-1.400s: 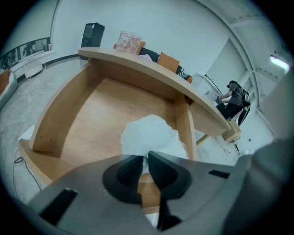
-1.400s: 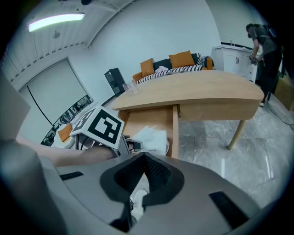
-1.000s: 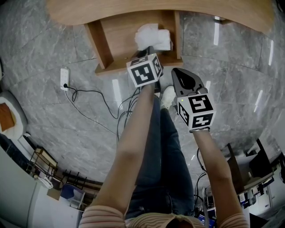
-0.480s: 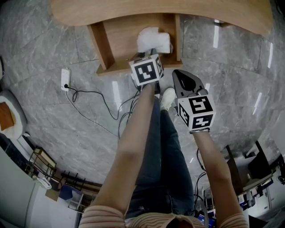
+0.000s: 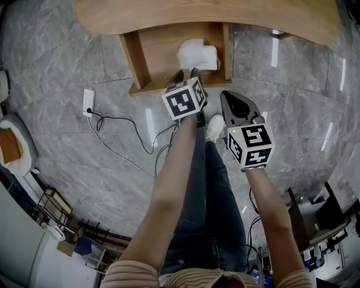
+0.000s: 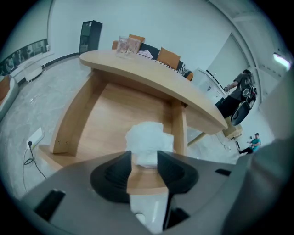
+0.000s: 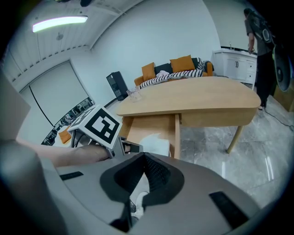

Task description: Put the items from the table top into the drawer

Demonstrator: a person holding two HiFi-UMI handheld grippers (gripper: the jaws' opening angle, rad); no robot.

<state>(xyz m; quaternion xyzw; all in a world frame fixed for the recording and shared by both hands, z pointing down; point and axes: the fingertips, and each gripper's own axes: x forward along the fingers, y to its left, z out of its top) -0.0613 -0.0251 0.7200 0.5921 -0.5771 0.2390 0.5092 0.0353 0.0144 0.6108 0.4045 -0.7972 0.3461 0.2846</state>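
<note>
Drawer (image 5: 160, 48), open under table (image 5: 225, 12): white bundle (image 5: 198, 54) inside. Left tool (image 5: 187, 74) at drawer front, jaws opening, gripping nothing. Right tool (image 5: 229, 100) beside drawer, closed, empty. Cable (image 5: 121, 132) on the floor, left of drawer.

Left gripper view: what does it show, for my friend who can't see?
A white crumpled bundle lies in the open wooden drawer, just beyond the left tongs, which are opening and grip nothing. The curved table top is above.

Wood above polished stone.
The curved pale wooden tabletop (image 5: 225, 11) and open wooden drawer (image 5: 160, 48) look smooth, satin; crumpled white bundle (image 5: 198, 54) is soft, matt; grey marbled floor (image 5: 73, 163) shines glossy.
</note>
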